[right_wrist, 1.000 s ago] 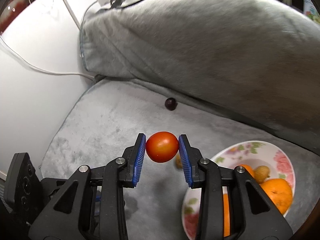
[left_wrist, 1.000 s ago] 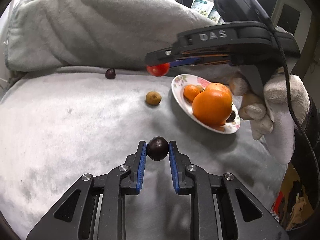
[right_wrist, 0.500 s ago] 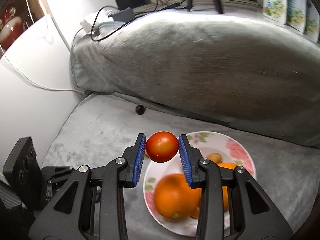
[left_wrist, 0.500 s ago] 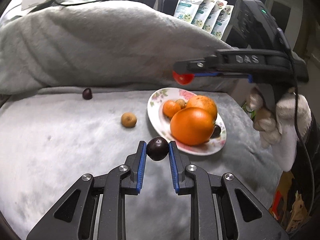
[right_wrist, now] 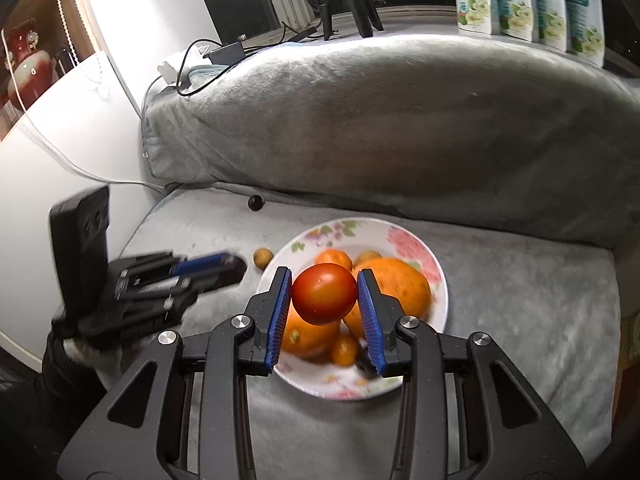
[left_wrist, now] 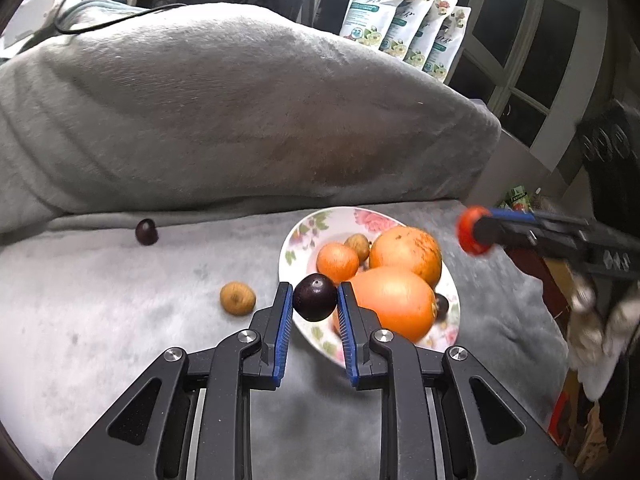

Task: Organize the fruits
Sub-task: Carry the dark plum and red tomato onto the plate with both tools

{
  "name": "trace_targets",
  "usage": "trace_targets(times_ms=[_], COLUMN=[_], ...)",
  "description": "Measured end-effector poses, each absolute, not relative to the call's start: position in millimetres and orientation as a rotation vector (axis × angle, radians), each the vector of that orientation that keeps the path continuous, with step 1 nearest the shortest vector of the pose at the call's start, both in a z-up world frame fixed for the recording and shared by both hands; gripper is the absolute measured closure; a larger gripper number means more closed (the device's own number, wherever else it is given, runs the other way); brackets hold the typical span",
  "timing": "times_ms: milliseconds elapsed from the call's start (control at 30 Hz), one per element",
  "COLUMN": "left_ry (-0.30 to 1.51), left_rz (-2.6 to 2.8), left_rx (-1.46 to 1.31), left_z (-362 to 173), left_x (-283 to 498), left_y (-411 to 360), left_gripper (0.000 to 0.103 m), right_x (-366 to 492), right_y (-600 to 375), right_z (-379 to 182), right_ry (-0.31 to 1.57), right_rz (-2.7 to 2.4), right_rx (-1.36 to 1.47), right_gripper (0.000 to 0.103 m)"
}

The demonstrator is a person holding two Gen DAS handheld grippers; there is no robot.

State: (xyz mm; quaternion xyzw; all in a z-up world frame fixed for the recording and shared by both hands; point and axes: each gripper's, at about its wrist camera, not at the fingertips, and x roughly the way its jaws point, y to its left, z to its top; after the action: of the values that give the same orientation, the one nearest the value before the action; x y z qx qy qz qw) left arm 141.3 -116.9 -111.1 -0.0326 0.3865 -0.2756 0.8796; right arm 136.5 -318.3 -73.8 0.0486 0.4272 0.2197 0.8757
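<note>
My left gripper [left_wrist: 315, 304] is shut on a dark purple plum [left_wrist: 315, 297], held just at the near left rim of the floral plate [left_wrist: 298, 240]. The plate holds two big oranges [left_wrist: 394, 304], a small orange and a small brown fruit. My right gripper [right_wrist: 325, 299] is shut on a red tomato [right_wrist: 324, 293], held above the plate [right_wrist: 416, 240]. In the left wrist view the right gripper and tomato [left_wrist: 472, 236] are to the right of the plate. A brown fruit [left_wrist: 237, 298] and a second dark plum [left_wrist: 146, 231] lie on the grey blanket left of the plate.
A big grey cushion [left_wrist: 240, 112] rises behind the blanket. Pouches [left_wrist: 400, 20] stand on the sill behind it. A white wall and cable [right_wrist: 60, 160] are at the left. The blanket's right edge drops off beyond the plate.
Both grippers moved right towards the plate. The right gripper with the tomato swung from behind the plate to its right side. The left gripper carried the plum up to the plate's rim.
</note>
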Motion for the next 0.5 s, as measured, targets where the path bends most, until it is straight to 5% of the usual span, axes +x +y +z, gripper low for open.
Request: trace_targets(times_ms=[500], left_ry=[0.830], left_rz=[-0.557], left_rx=[-0.040], left_z=[-113.8], left_x=[171.6], left_y=[-133.8], left_gripper=[0.082], right_x=[103.2], right_y=[-324.4], right_z=[-101.4], right_ry=[0.920], right_rz=[0.478], right_rx=[0.117], right_gripper=[0.067])
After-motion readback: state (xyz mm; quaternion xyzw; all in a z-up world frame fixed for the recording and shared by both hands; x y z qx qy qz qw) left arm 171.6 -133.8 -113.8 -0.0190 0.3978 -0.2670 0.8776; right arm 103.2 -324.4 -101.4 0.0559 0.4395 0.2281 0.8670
